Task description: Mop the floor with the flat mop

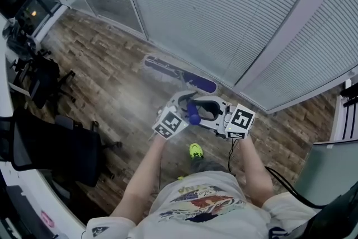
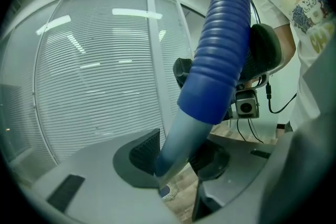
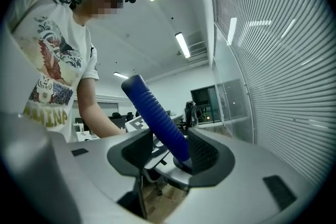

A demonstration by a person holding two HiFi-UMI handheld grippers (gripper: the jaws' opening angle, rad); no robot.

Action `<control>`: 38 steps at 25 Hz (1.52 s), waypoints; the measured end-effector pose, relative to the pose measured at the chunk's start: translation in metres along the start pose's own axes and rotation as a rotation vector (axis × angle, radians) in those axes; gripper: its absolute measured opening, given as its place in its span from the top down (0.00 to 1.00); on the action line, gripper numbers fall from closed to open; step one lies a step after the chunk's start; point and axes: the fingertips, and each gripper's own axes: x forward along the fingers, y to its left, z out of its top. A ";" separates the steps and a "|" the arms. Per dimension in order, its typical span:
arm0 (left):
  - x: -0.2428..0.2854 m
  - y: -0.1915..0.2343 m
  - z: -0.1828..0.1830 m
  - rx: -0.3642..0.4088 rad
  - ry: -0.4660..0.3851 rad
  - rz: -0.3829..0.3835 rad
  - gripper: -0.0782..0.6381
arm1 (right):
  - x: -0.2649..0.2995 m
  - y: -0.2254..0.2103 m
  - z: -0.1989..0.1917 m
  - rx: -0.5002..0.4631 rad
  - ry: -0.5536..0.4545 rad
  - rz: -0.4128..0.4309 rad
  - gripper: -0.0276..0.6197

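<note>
Wood floor (image 1: 106,75) beneath the blinds carries the flat mop head (image 1: 180,74) at frame centre, so left gripper (image 2: 178,152) and right gripper (image 3: 170,152), both clamped on its handle (image 2: 220,50), should press it flat and stroke evenly.

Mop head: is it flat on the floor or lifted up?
Flat on the floor. In the head view the blue mop head lies along the wooden floor beside the glass wall.

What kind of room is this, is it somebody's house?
Probably an office, not a house: glass partition walls with slatted blinds, black swivel chairs on the wood-plank floor, and strip lights overhead.
</note>
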 end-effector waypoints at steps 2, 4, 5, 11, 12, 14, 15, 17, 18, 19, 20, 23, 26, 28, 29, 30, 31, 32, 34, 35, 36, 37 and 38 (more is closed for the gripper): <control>0.002 0.004 0.003 -0.010 -0.010 0.013 0.73 | -0.001 -0.004 0.003 0.006 -0.011 0.005 0.65; 0.001 0.006 0.003 -0.015 -0.011 0.020 0.73 | 0.001 -0.005 0.004 0.009 -0.019 0.014 0.65; 0.000 0.007 0.002 -0.014 -0.008 0.023 0.73 | 0.002 -0.004 0.004 0.009 -0.019 0.020 0.65; -0.015 -0.003 -0.007 -0.002 0.009 0.053 0.73 | 0.010 0.013 -0.005 0.005 0.000 0.044 0.65; -0.017 -0.007 -0.009 0.000 0.021 0.051 0.73 | 0.010 0.018 -0.008 0.005 0.007 0.046 0.65; -0.021 -0.016 -0.013 0.003 0.045 0.052 0.73 | 0.009 0.028 -0.013 0.012 0.014 0.050 0.65; -0.023 -0.020 -0.015 0.002 0.054 0.057 0.73 | 0.009 0.033 -0.015 0.015 0.013 0.052 0.65; -0.031 -0.029 -0.018 -0.004 0.065 0.071 0.74 | 0.010 0.046 -0.017 0.017 0.002 0.059 0.65; -0.036 -0.033 -0.019 -0.006 0.067 0.077 0.74 | 0.011 0.052 -0.017 0.015 -0.001 0.061 0.65; -0.040 -0.037 -0.019 -0.008 0.069 0.079 0.74 | 0.011 0.058 -0.018 0.013 -0.001 0.061 0.65; -0.043 -0.042 -0.020 -0.010 0.071 0.078 0.74 | 0.011 0.064 -0.019 0.012 0.001 0.062 0.65; -0.057 -0.062 -0.020 -0.016 0.072 0.069 0.74 | 0.011 0.087 -0.022 0.022 -0.002 0.061 0.65; -0.076 -0.087 -0.018 -0.020 0.068 0.064 0.74 | 0.010 0.118 -0.024 0.033 -0.010 0.055 0.65; -0.089 -0.109 -0.018 -0.021 0.069 0.054 0.74 | 0.008 0.143 -0.027 0.035 -0.006 0.055 0.65; -0.096 -0.120 -0.017 -0.022 0.069 0.050 0.74 | 0.006 0.156 -0.029 0.034 -0.002 0.054 0.65; -0.103 -0.132 -0.017 -0.024 0.068 0.048 0.74 | 0.005 0.169 -0.031 0.031 0.001 0.053 0.65; -0.111 -0.144 -0.017 -0.027 0.066 0.048 0.74 | 0.004 0.183 -0.033 0.027 0.004 0.050 0.65; -0.118 -0.156 -0.018 -0.031 0.063 0.048 0.74 | 0.003 0.196 -0.036 0.021 0.004 0.046 0.65; -0.134 -0.181 -0.020 -0.036 0.056 0.045 0.74 | 0.001 0.225 -0.043 0.013 0.004 0.035 0.65; -0.141 -0.195 -0.022 -0.036 0.055 0.042 0.74 | 0.000 0.240 -0.047 0.016 0.008 0.029 0.65; -0.149 -0.208 -0.024 -0.037 0.054 0.039 0.74 | -0.001 0.256 -0.052 0.021 0.016 0.023 0.65; -0.157 -0.222 -0.027 -0.038 0.055 0.037 0.74 | -0.002 0.271 -0.057 0.022 0.023 0.019 0.65; -0.164 -0.235 -0.029 -0.039 0.055 0.035 0.74 | -0.003 0.286 -0.062 0.020 0.029 0.016 0.65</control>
